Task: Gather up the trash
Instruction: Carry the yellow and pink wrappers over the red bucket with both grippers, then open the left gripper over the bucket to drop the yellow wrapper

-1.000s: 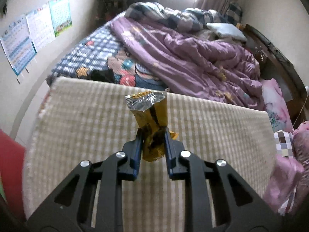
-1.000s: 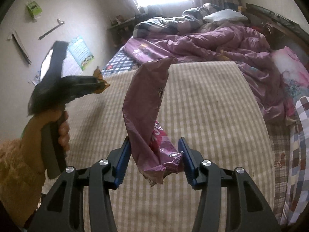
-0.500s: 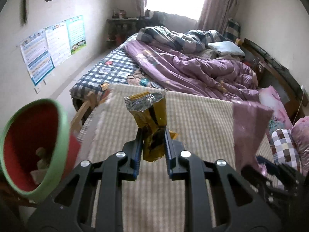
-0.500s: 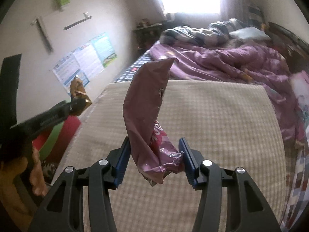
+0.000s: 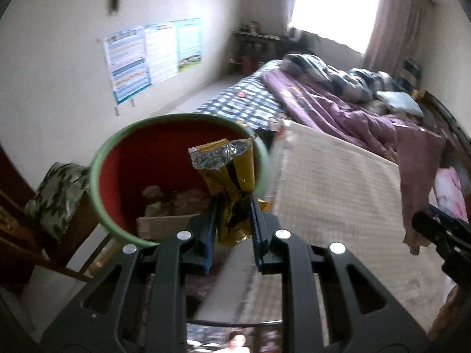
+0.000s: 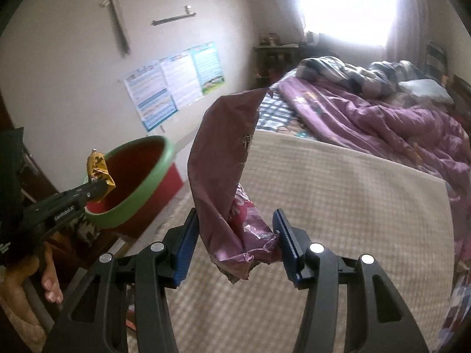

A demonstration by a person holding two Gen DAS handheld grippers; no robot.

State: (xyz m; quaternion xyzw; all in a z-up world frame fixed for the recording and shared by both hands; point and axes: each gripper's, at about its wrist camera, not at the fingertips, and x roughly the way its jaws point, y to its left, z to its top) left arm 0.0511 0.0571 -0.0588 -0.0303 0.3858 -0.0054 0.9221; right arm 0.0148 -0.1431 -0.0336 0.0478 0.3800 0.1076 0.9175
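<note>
My left gripper point(image 5: 232, 214) is shut on a yellow foil snack wrapper point(image 5: 226, 173), which sticks up between its fingers. Just beyond and below it stands a red trash bin with a green rim point(image 5: 101, 158), with paper scraps and a box inside. In the right wrist view the same left gripper point(image 6: 97, 189) holds the yellow wrapper point(image 6: 98, 170) over the near edge of the bin point(image 6: 141, 200). My right gripper point(image 6: 235, 231) is shut on the crumpled lower end of a tall purple snack bag point(image 6: 223, 153), over the bed beside the bin. The purple bag point(image 5: 418, 176) also shows at the right of the left wrist view.
A beige checked blanket point(image 6: 338, 206) covers the near bed, with a purple quilt point(image 6: 382, 123) behind it. A wooden chair with a patterned cushion point(image 5: 56, 188) stands left of the bin. Posters point(image 5: 153, 56) hang on the wall. A hand point(image 6: 44, 270) grips the left tool.
Both grippers have swung left off the bed toward the bin. The bin came into view and now sits right behind the yellow wrapper. Both grips are unchanged.
</note>
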